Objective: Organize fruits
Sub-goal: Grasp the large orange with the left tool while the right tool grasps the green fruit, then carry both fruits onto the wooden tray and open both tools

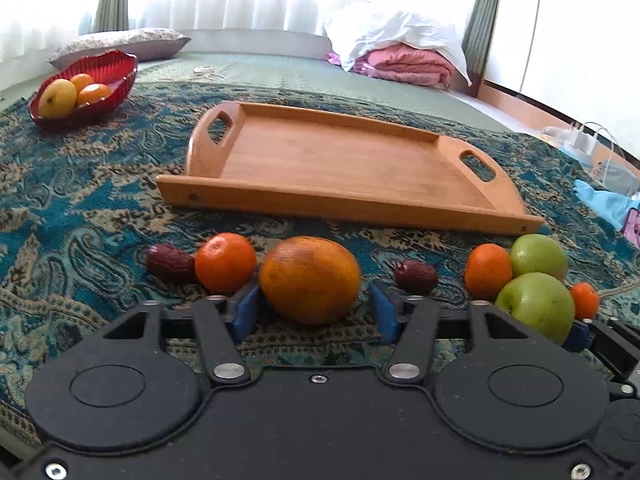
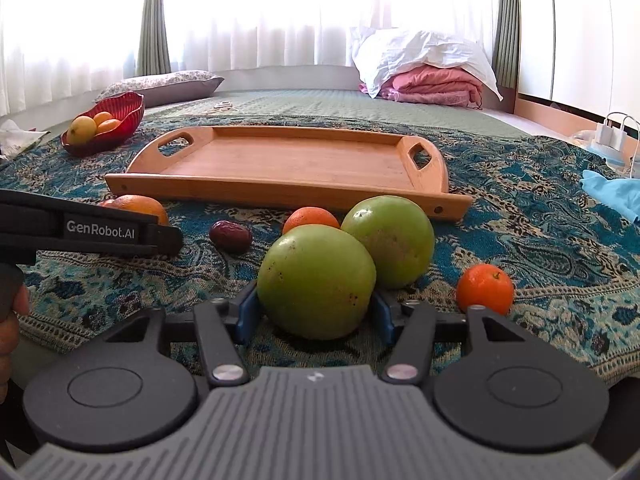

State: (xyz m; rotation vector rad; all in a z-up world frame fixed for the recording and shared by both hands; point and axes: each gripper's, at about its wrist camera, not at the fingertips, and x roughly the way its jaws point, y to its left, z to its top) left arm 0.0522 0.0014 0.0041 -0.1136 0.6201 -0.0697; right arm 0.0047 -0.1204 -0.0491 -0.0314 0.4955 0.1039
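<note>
My left gripper [image 1: 314, 306] is open, with a large orange [image 1: 310, 278] between its blue pads; small gaps show on both sides. Beside it lie a mandarin [image 1: 225, 262], two dates [image 1: 168, 263] [image 1: 415, 276], another mandarin [image 1: 487, 270] and a small one [image 1: 585, 300]. My right gripper [image 2: 316, 312] has its blue pads against a green apple [image 2: 316, 280] that rests on the cloth; a second apple [image 2: 390, 238] touches it behind. An empty wooden tray [image 1: 340, 156] [image 2: 288, 160] lies beyond the fruit.
A red glass bowl [image 1: 86, 84] [image 2: 106, 122] holding three yellow and orange fruits sits at the far left. A patterned blue cloth [image 2: 540, 232] covers the surface. Pillows and folded bedding [image 2: 432, 80] lie at the back. Blue fabric [image 2: 612, 192] is at the right edge.
</note>
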